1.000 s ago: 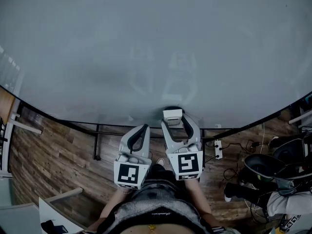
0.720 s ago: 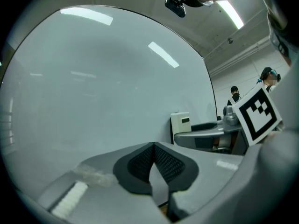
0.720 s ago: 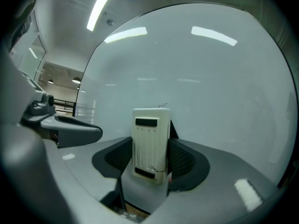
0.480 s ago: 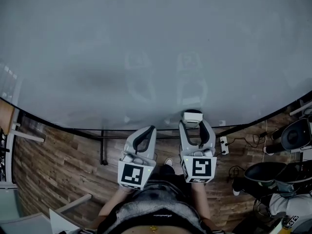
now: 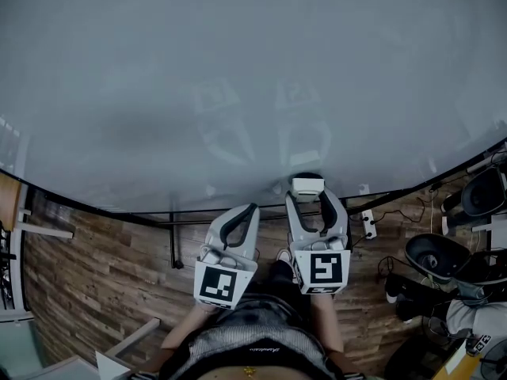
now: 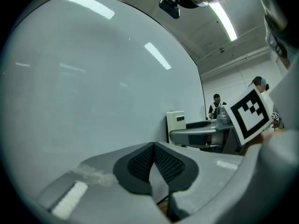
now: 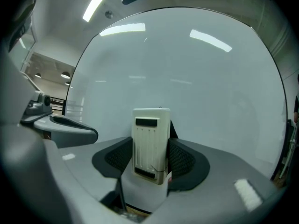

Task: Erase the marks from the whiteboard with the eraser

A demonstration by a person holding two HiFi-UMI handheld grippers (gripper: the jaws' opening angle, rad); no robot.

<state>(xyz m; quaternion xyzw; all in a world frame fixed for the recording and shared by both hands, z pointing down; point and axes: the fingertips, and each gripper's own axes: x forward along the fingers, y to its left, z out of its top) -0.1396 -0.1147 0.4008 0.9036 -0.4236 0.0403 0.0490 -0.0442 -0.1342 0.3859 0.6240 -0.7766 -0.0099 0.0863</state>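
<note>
One eraser (image 5: pixel 307 186) is being pinched by the R tool (image 5: pixel 307 199), w/ both pads being pressed onto its long sides. Its long axis is running along the jaws, and its far end is being pointed at the whiteboard (image 5: pixel 238 70). The L tool (image 6: pixel 153 160) is being held pressed together w/ nothing btwn the pads, just beside the R tool and lower in the head view.

The eraser is being shown at the board's lower edge, so the board is lying straight ahead of it and mostly above. Whether its face is being touched to the board can't be told. The R tool is being judged the nearer one, and any next stroke would have to go up and across.

Count: 1 whiteboard, 1 eraser, 2 tools. No marks are being made out on the board; only faint reflections are showing.
</note>
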